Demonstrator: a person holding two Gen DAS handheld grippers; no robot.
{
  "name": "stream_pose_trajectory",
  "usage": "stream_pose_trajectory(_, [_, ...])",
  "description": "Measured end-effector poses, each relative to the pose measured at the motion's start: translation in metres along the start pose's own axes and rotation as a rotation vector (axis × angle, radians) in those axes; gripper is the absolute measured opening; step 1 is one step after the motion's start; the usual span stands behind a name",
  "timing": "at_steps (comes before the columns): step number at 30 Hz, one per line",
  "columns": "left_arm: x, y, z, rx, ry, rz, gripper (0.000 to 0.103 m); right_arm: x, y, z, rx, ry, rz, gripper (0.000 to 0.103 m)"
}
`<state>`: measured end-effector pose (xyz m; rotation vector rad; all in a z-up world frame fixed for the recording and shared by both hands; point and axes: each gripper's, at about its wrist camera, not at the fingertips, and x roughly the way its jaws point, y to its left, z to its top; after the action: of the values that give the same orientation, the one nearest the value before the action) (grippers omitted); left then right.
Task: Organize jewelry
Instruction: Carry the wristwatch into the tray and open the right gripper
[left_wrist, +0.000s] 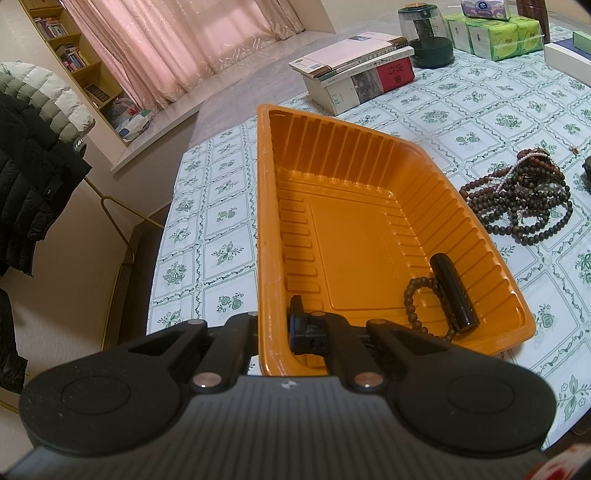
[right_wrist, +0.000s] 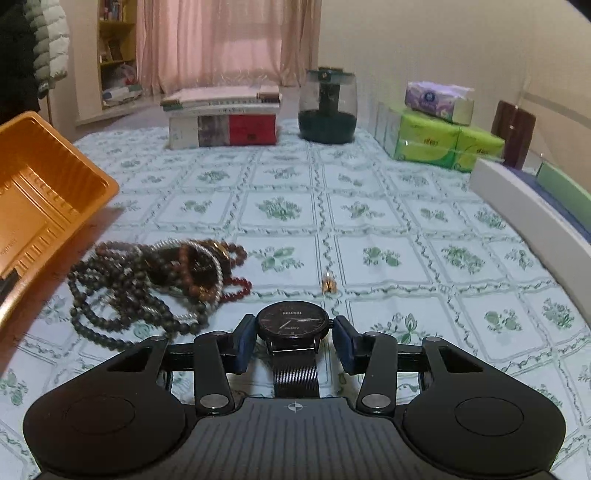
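**Tray pinched at its near wall, watch lying between spread jaws**

The left gripper (left_wrist: 275, 328) is pressed together on the near wall of the orange tray (left_wrist: 436, 192), one finger outside the rim and one inside. The tray sits on a table covered by a green-and-white floral cloth (left_wrist: 229, 206). Inside it, toward the near right corner, lie a small bracelet of dark beads (left_wrist: 419, 291) and a dark cylindrical piece (left_wrist: 452, 291) resting across the bracelet.

To the right of the tray, well apart from its wall, a tangled heap of bead strings (left_wrist: 517, 195) rests on the cloth (brown, dark and pearl-white strands, wound together so that single pieces are hard to tell apart).

In the right wrist view, the right gripper (right_wrist: 293, 341) is spread, its blue pads (right_wrist: 245, 343) standing either side of a black wristwatch (right_wrist: 292, 320). The left pad is right at the case; a narrow gap shows on the crown side, so the watch does not look clamped. Its mesh strap runs back under the tool. Just beyond the watch a small gold-coloured item (right_wrist: 328, 284) lies on the cloth.

At the table's far edge stand stacked books (right_wrist: 223, 122) and a dark green jar (right_wrist: 327, 110).
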<state>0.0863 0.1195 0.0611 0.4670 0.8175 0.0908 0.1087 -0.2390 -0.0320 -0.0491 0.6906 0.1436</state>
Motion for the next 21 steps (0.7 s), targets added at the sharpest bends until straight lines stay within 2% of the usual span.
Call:
stream_pose_trajectory(8, [0.000, 0.000, 0.000, 0.000, 0.000, 0.000, 0.002, -0.020, 0.023, 0.021, -0.036, -0.069, 0.062, 0.045])
stream_pose_trajectory(17, [0.000, -0.001, 0.000, -0.002, -0.004, -0.004, 0.002, -0.029, 0.085, 0.049, -0.107, -0.125, 0.231, 0.045])
stream_pose_trajectory(21, [0.001, -0.002, 0.000, -0.001, -0.006, -0.008, 0.002, -0.029, 0.121, 0.059, -0.137, -0.126, 0.348, 0.045])
